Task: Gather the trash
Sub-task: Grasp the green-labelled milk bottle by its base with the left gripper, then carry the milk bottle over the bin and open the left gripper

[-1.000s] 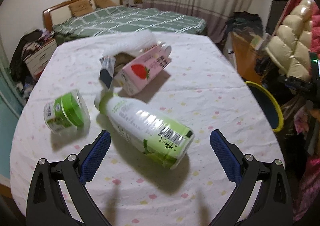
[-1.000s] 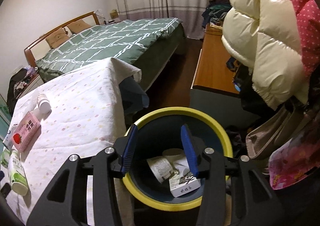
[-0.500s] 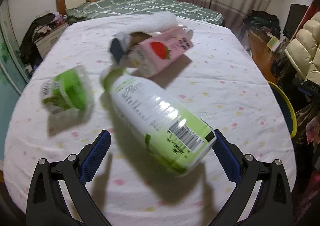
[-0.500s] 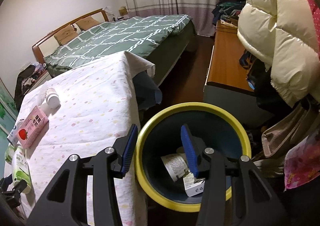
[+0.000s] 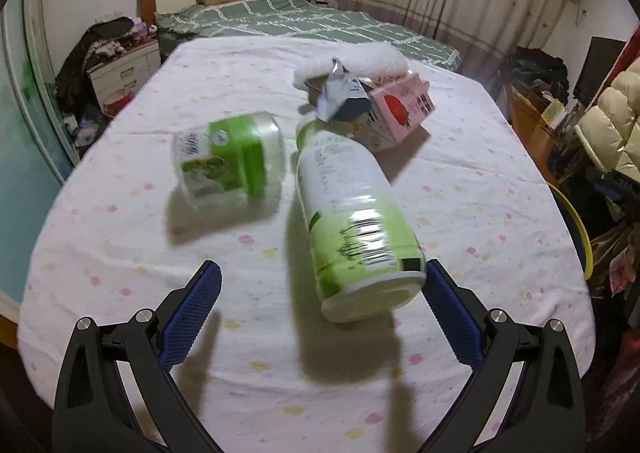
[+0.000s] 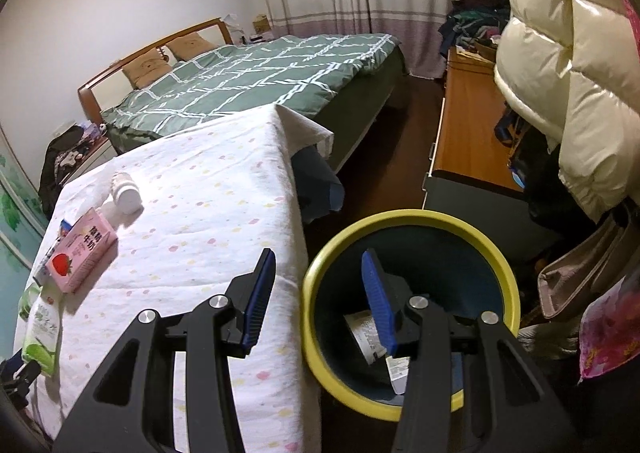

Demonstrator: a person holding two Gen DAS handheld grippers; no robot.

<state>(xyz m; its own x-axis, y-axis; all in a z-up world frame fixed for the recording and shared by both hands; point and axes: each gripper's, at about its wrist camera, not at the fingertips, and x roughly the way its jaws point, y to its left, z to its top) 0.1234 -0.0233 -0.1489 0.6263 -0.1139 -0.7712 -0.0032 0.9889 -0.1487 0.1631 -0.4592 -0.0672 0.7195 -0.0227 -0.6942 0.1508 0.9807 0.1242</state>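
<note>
A green and white bottle [image 5: 352,221] lies on its side on the table, its base between the fingers of my open left gripper [image 5: 320,309], nearer the right finger. A green-lidded clear tub [image 5: 228,161] lies to its left. A pink strawberry milk carton [image 5: 400,113], a crumpled foil wrapper [image 5: 340,93] and white foam [image 5: 360,61] lie behind. My right gripper [image 6: 320,289] is open and empty over the near rim of the yellow-rimmed bin [image 6: 412,221], which holds some trash [image 6: 368,337].
The table [image 5: 460,189] wears a white dotted cloth. A white pill bottle [image 6: 126,193] lies near the carton [image 6: 82,253]. The bin stands off the table's right edge. A bed [image 6: 256,77], a wooden cabinet [image 6: 468,125] and hanging coats [image 6: 568,73] surround it.
My left gripper has moved in and swung left, so the bottle's base now lies between its fingers. My right gripper has shifted left from over the bin toward the table edge.
</note>
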